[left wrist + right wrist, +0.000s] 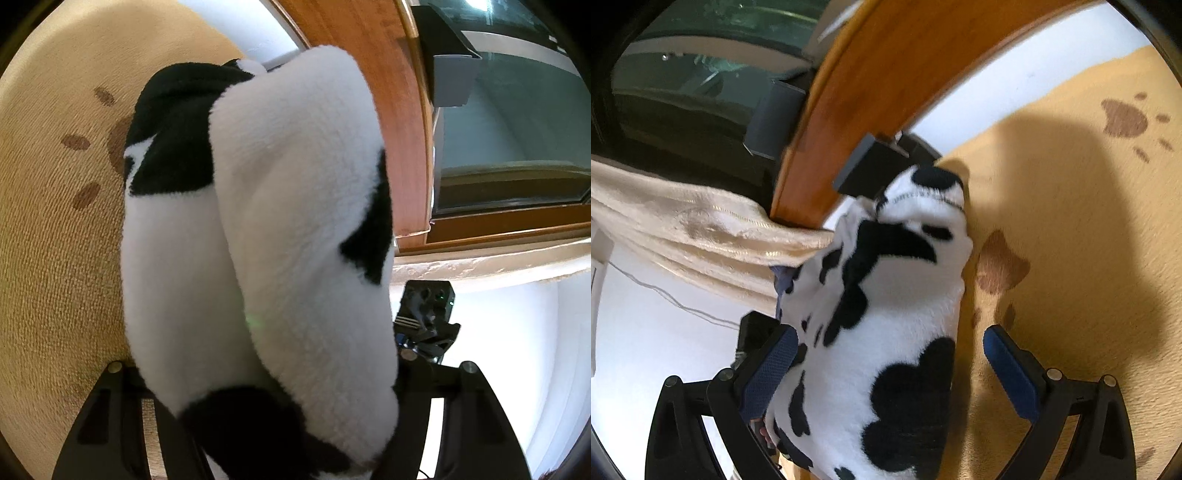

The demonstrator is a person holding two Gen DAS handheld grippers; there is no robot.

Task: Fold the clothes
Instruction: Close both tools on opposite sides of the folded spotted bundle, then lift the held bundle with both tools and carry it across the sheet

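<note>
Nearest the left wrist camera, the left gripper has its dark fingers on either side of a thick roll of the black-and-white fleece garment, which fills the gap and rises toward 12 o'clock — it looks clamped on the fabric, though the plush hides the contact itself. In the right wrist view, the right gripper stands with its blue-padded fingers apart: the pad at 8 o'clock touches the fleece, the one at 4 o'clock is clear of it.

The garment hangs bunched and lifted above the tan paw-print blanket, which spreads from 3 to 6 o'clock in that view. Beyond, at 9 o'clock, a cream cloth drapes off a curved wooden frame, with dark glass farther back.

Risks from here, as I judge them: the fleece is bulky and slippery, so one clamp may let the folds slide out and the bundle sag open. With the right fingers not shut, any pull from the left alone would skew the fold. The garment's far end sits close to the wooden frame and the cream cloth — a swing could snag or drag that cloth along.
</note>
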